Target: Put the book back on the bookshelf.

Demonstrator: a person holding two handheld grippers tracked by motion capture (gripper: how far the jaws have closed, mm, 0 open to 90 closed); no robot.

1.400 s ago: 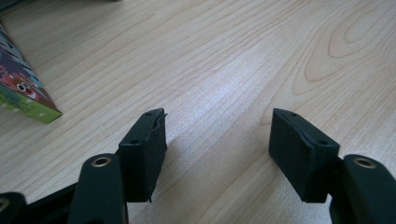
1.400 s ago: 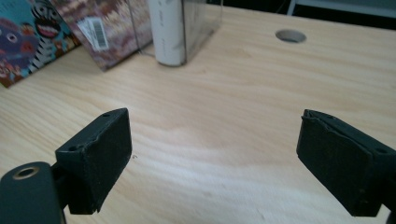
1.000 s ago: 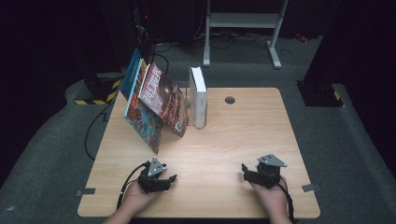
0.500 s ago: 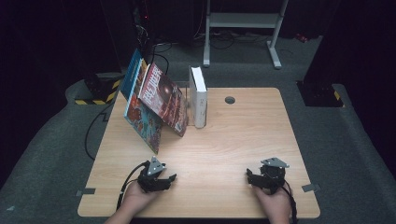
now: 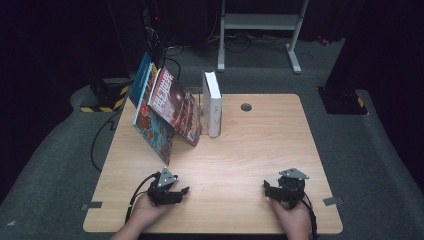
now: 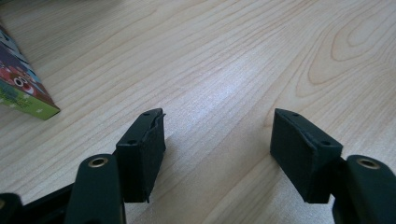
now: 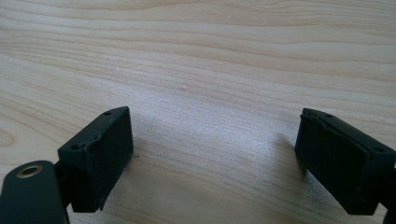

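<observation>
- High view: the left tongs [image 5: 172, 190] sit at the lower left of the frame, low over the wooden counter [image 5: 240, 150], held by a hand coming in from the bottom edge; their jaws are spread with nothing between them.
- High view: the right tongs [image 5: 272, 190] sit at the lower right of the frame over the same counter, also hand-held, with a grey three-cornered plate on top; their jaws stand apart and bare.
- High view: in the upper left of the counter a colourful book [image 5: 150, 117] leans at a slant, a red-covered book [image 5: 175, 107] leans beside it, and a white book [image 5: 212, 102] stands upright just to their right. All three are well apart from both tongs, nearer to the left pair.
- High view: a small round hole [image 5: 246, 107] lies in the counter right of the white book.
- Left gripper view: the two black jaws rise from the bottom edge, spread wide over bare wood grain; a corner of the colourful book [image 6: 21, 86] shows at the left edge.
- Right gripper view: the black jaws stand wide apart at the lower corners, with plain wood between them.
</observation>
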